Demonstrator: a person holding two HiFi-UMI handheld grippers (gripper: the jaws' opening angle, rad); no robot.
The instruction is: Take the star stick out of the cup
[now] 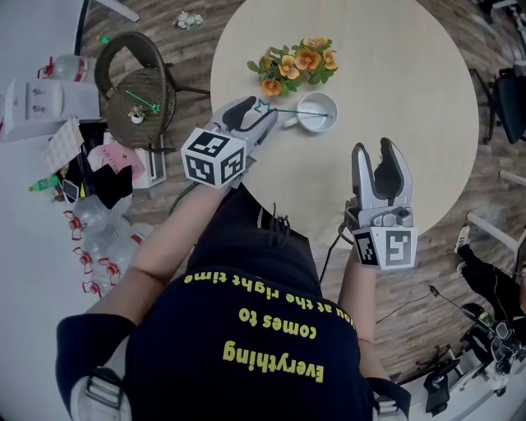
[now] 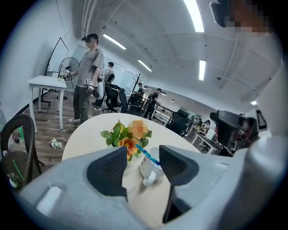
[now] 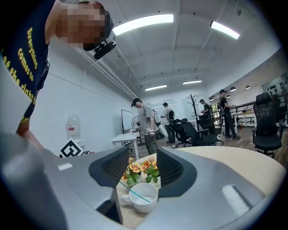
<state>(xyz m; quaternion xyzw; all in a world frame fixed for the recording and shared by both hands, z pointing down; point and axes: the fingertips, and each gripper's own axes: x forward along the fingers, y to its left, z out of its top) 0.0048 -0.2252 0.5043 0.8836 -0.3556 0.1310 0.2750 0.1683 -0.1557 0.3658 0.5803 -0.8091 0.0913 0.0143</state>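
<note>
Left gripper (image 1: 260, 110) gapes open, gripping nothing; the star stick (image 1: 288, 112), leaning from the cup (image 1: 317, 113), ends between its jaw tips.

One round pale wooden table (image 1: 411, 123). On it, one white ceramic cup (image 1: 316, 112), one thin teal stick with a star tip (image 1: 283, 111) and one bunch of orange flowers with green leaves (image 1: 297, 64). Two grey two-jaw hand-held tools — the left gripper (image 1: 258, 110) and the right gripper (image 1: 374, 148) — carrying two black-and-white marker cubes (image 1: 214, 156), one apiece. On the floor: one dark wicker chair (image 1: 156, 82), one small cluster of white flowers (image 1: 189, 20), and clear plastic bottles (image 1: 103, 234) too bunched to count
</note>
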